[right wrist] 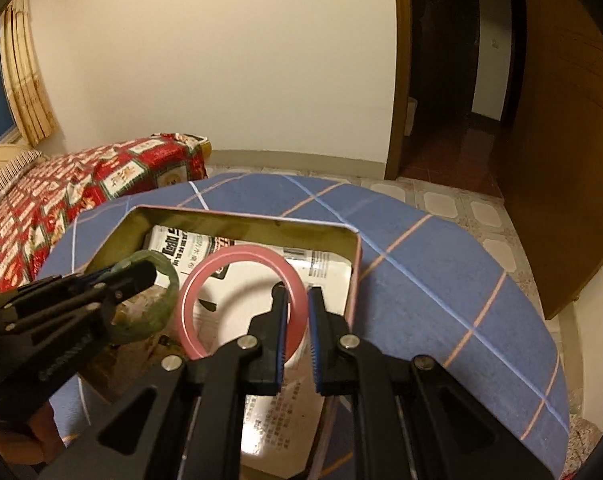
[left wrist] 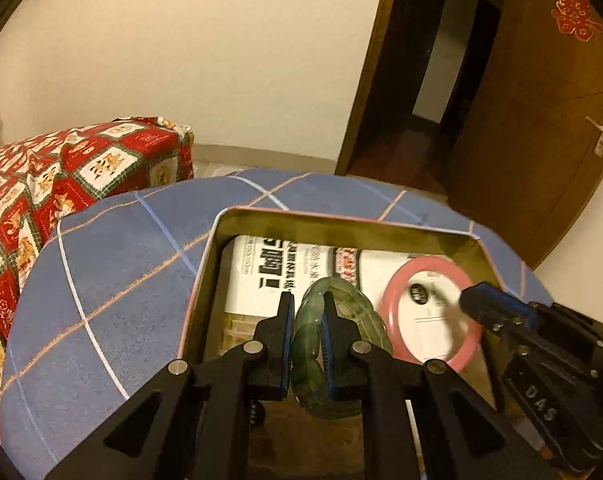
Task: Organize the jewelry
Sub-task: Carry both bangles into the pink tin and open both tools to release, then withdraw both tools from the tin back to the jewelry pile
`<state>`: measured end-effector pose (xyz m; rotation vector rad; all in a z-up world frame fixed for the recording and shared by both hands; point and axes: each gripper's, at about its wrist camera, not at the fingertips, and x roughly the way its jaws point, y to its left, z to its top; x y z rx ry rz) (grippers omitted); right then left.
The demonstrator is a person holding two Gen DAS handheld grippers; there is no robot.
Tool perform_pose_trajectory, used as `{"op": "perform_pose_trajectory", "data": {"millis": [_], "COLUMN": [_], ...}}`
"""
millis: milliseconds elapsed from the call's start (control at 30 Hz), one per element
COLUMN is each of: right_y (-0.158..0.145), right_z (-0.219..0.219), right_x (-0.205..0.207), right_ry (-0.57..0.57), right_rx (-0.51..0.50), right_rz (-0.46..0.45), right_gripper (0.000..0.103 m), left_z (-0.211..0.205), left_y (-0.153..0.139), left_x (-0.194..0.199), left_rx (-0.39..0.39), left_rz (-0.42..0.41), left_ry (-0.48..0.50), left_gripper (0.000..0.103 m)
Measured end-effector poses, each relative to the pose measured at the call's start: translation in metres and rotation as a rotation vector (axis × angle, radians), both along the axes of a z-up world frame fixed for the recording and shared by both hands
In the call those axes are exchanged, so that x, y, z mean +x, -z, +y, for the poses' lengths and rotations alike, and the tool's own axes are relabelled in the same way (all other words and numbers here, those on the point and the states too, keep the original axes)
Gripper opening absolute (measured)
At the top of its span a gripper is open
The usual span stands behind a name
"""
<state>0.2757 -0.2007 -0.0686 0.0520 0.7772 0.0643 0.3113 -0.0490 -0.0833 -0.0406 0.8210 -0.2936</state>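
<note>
Your left gripper [left wrist: 307, 312] clamps the green bangle [left wrist: 341, 344] on edge over the tin [left wrist: 205, 280]; right gripper [right wrist: 297, 308] pinches the upright pink bangle [right wrist: 237, 300] beside it.

Warm, dim yellowish indoor light fills both views, the doorway [left wrist: 421, 80] at upper right falling into deep shadow, edges bending with black fisheye corners, and the pink bangle [left wrist: 433, 312] smeared by motion blur.

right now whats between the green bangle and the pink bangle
Nothing. In the left wrist view the green bangle and pink bangle hang side by side over the tin, only its white paper lining behind them.
</note>
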Motion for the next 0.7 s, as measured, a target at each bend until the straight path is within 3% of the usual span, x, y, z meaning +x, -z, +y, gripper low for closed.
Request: {"op": "perform_pose_trajectory", "data": {"millis": [133,233,267,333,367,400,433,700], "right_y": [0.0,-0.001,-0.003,-0.009,-0.016,-0.023,-0.03,-0.064], "right_z": [0.001,-0.001,0.0,0.003,0.006,0.009,0.011,0.019], "right_x": [0.001,-0.001,-0.001,-0.005,-0.011,-0.016,-0.023,-0.063], "right_ry": [-0.005,-0.013,-0.021,-0.047,-0.048,-0.047,-0.04,-0.037], "right_rx": [-0.004,0.017,0.028,0.047,0.038,0.029,0.01,0.018], "right_rz": [-0.006,-0.007,-0.001,-0.001,-0.023,-0.049,-0.077,-0.141], "right_gripper": [0.013,0.019,0.028,0.065,0.07,0.072,0.072,0.072], "left_z": [-0.004,-0.008,-0.008,-0.005,-0.002,0.0,0.004,0.031], "left_y": [0.002,0.001,-0.002,-0.012,-0.019,-0.024,-0.032,-0.067], "left_x": [0.0,0.001,-0.002,-0.009,-0.015,-0.019,-0.026,-0.08], "left_rx": [0.044,0.077,0.084,0.083,0.08,0.078,0.075,0.013], "left_rz": [0.002,0.038,0.039,0.015,-0.004,-0.021,-0.046,-0.104], "left_ry": [-0.02,-0.021,-0.03,-0.05,-0.062,-0.074,-0.09,-0.148], "left_gripper": [0.013,0.02,0.026,0.038,0.051,0.063,0.066,0.067]}}
